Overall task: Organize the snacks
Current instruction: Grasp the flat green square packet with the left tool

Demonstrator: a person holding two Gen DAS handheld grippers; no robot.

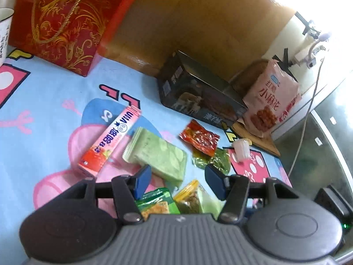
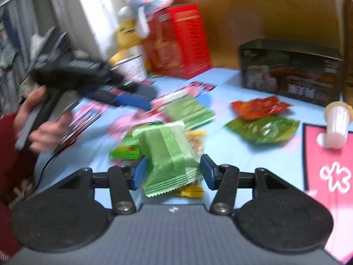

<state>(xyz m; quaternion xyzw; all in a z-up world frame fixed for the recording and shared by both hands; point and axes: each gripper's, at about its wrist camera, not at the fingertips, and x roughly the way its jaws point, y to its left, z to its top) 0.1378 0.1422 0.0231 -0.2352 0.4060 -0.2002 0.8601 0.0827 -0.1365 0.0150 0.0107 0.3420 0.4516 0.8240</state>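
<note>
Snacks lie scattered on a blue cartoon tablecloth [image 1: 44, 92]. My left gripper [image 1: 178, 180] is open and empty, hovering over a pale green wafer pack [image 1: 158, 154], with a pink candy box [image 1: 110, 139] to its left and a red packet [image 1: 199, 139] and dark green packet [image 1: 217, 161] ahead. My right gripper [image 2: 173, 171] is open, its pads either side of another pale green pack [image 2: 169, 156] that lies on small green and yellow packets [image 2: 194, 141]. The left gripper also shows in the right wrist view [image 2: 132, 97], held by a hand.
A black snack box [image 1: 198, 97] and a pink bag [image 1: 271, 103] stand at the back by the wooden wall. A red gift bag [image 1: 61, 24] and a white mug [image 1: 4, 33] stand at the far left. A small white jelly cup [image 1: 241, 150] lies near the table's right edge.
</note>
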